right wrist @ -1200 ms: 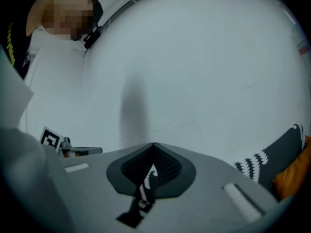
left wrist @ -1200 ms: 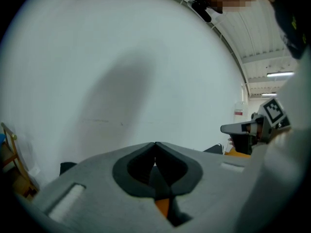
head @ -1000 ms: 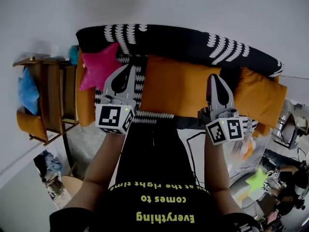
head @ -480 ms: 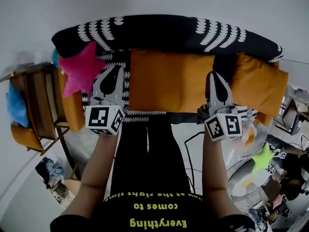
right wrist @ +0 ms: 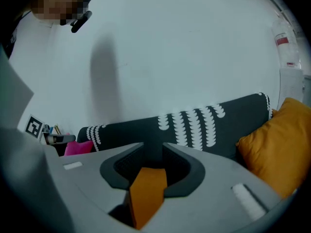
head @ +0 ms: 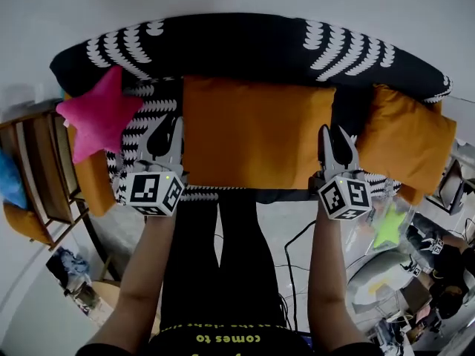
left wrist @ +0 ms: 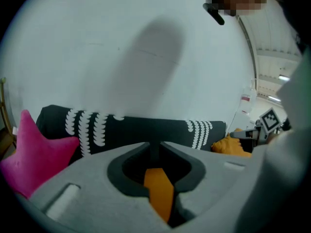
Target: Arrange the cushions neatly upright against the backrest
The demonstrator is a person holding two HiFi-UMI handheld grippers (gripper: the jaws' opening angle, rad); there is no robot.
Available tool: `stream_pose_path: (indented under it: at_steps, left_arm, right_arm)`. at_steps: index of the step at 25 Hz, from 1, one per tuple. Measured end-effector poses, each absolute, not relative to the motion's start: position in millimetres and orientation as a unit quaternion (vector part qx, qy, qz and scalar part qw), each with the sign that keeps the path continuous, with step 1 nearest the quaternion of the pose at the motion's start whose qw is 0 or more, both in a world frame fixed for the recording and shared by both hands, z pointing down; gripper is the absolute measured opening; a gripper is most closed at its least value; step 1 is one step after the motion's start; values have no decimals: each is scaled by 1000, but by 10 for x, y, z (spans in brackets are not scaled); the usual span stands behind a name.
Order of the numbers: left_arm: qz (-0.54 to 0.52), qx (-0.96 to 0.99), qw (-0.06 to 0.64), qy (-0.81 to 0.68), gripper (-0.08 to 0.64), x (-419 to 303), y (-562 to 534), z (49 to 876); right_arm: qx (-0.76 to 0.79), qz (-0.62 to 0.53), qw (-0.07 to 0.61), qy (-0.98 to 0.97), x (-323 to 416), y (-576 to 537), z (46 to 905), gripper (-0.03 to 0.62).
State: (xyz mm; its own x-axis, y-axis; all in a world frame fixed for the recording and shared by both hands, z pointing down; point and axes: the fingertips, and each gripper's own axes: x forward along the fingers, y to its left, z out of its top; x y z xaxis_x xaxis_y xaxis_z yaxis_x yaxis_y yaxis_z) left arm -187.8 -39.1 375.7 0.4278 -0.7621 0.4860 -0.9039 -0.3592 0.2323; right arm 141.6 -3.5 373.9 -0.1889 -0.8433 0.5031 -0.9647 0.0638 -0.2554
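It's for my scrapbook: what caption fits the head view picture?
Jaws just opening, the left gripper and right gripper have the upright orange cushion's bottom edge between them, against the backrest.

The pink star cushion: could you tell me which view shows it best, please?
The head view: the whole pink star cushion shows at the sofa's left end. The left gripper view cuts it off at the edge; the right gripper view shows only a sliver.

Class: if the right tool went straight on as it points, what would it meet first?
Likely the middle orange cushion: its fabric lies inside the right tool, whose jaws have just been opening.
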Motion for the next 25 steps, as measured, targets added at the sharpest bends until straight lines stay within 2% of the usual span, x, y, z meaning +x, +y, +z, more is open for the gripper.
stream_pose_path:
  at_steps: [4,8,13,20,25]
  left_arm:
    - [167,801,255,-515,69,-1886,-310,4301]
    - [179,799,267,-509,78,-1797,-357,4707]
    - [204,790,291,-499,89,-1707,-271,5126]
    - [258,753,366,-482,220,-1788,-67,5748]
    - [291,737,389,-470,332,-1736,148,6035]
  right_arm:
    - [618,301,132,-715,1485,116,4329,156]
    - [619,340,153,-691,1668,168,4959,219]
    - [617,355,186,-677,1848,294,5433,268]
    - [621,373,209,-657,2031,212,5799,357]
    - [607,383,216,-661,1979,240,6102,388]
